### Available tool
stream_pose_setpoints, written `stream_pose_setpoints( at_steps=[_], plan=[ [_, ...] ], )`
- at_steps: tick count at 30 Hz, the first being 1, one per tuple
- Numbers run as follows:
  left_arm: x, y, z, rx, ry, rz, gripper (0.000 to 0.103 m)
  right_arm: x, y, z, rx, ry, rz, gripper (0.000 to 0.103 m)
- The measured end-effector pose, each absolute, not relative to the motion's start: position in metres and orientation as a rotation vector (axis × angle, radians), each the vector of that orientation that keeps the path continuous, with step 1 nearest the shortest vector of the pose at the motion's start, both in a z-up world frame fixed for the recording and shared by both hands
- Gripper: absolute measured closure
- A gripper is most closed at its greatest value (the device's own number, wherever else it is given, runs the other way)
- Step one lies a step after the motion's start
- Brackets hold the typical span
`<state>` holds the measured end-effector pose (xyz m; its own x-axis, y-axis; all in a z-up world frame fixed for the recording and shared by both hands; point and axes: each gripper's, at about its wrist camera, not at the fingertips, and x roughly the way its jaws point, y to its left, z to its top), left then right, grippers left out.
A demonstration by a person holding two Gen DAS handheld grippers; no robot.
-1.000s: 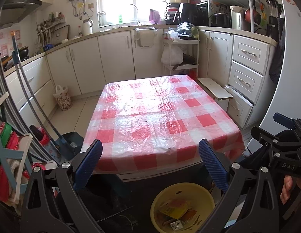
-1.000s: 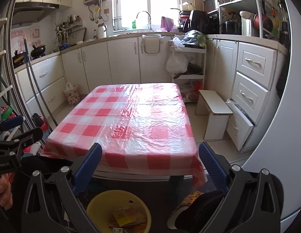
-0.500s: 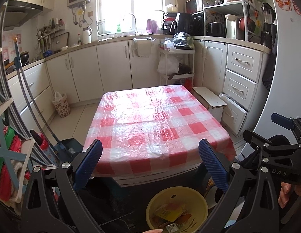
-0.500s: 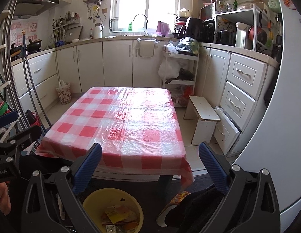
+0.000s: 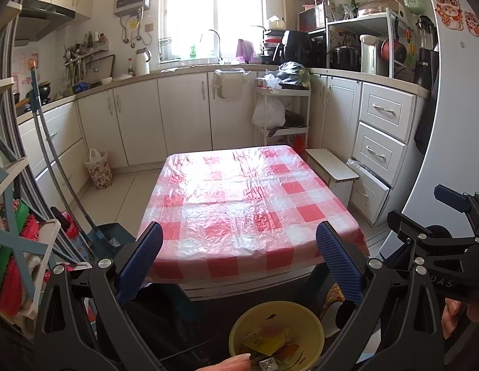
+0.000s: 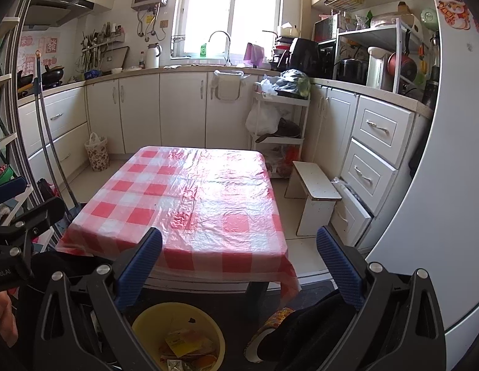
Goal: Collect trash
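- Kitchen cabinets and a bright window are seen across the upper half of both views, with a checked tablecloth covering the table (image 5: 248,204) in the middle of the frame.
- No litter is seen on the cloth, so the collecting is judged to be largely done.
- Wrappers (image 6: 184,344) are gathered in a yellow bin (image 5: 313,327) at the lower edge of both views, on the floor before the table's near end.
- Left tongs (image 5: 244,259) are held released above the bin, nothing between the blue pads.
- Right tongs (image 6: 239,259) are likewise spread and empty, kept level beside the other pair, probably at rest.
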<state>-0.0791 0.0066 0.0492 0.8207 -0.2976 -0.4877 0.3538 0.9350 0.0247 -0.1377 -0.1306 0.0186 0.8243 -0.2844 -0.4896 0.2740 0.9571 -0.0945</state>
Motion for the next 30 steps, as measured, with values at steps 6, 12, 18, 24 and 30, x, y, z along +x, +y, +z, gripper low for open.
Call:
stream_pose_setpoints(
  at_steps=[6,12,18,24,30],
  plan=[
    [-0.086,0.009,0.057,0.130,0.457,-0.322,0.007,-0.143,-0.128,0.023,-0.018,0.508,-0.291,0.007],
    [-0.087,0.011,0.061,0.132,0.448,-0.316,0.007,-0.146,-0.124,0.026,-0.024,0.501,-0.286,0.007],
    [-0.089,0.013,0.063,0.120,0.453,-0.320,0.007,-0.146,-0.123,0.026,-0.027,0.510,-0.281,0.007],
    [-0.090,0.013,0.063,0.107,0.456,-0.318,0.007,-0.147,-0.120,0.027,-0.030,0.519,-0.277,0.007],
    [-0.091,0.014,0.063,0.106,0.460,-0.320,0.007,-0.149,-0.120,0.028,-0.026,0.524,-0.278,0.007]
  ],
)
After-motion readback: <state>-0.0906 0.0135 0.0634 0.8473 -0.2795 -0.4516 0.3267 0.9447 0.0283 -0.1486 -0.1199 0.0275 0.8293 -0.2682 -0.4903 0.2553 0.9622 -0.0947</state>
